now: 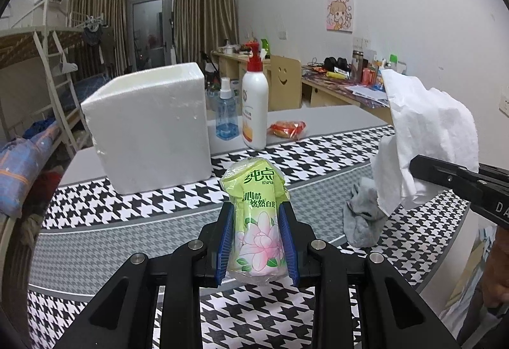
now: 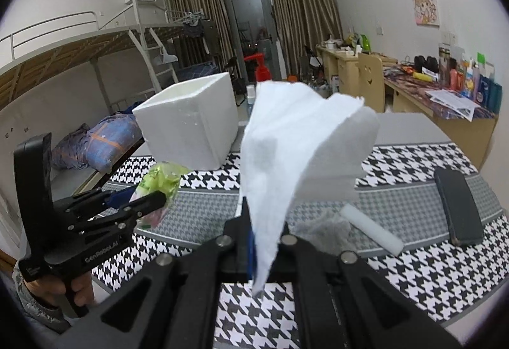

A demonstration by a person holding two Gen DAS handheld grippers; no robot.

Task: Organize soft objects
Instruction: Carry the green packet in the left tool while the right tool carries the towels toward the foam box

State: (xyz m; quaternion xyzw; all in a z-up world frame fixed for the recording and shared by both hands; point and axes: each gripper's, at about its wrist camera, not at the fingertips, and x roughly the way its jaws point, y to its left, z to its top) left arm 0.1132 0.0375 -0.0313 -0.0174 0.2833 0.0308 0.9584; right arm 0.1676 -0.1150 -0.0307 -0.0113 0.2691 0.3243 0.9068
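We work over a table (image 1: 127,237) spread with a black-and-white houndstooth cloth, in a room with bunk beds, curtains and cluttered desks. The largest thing on it is one white foam box (image 1: 146,126), our landmark.

In front of the box, lifted off the cloth, our left gripper (image 1: 257,240) is clamped on one green tissue pack (image 1: 257,215), its blue pads pressing both sides. To the right of the box, also raised, our right gripper (image 2: 265,240) pinches one white paper towel (image 2: 299,158), jaws nearly together on its lower edge.

Only the left view shows what stands just right of the box: one white pump bottle (image 1: 254,107), one blue spray bottle (image 1: 226,113) and one orange snack packet (image 1: 288,129). Only the right view shows one black phone (image 2: 458,205) and one white foam stick (image 2: 370,228), far right of the box. Both views show one grey sock (image 1: 362,218) lying crumpled beneath the towel.
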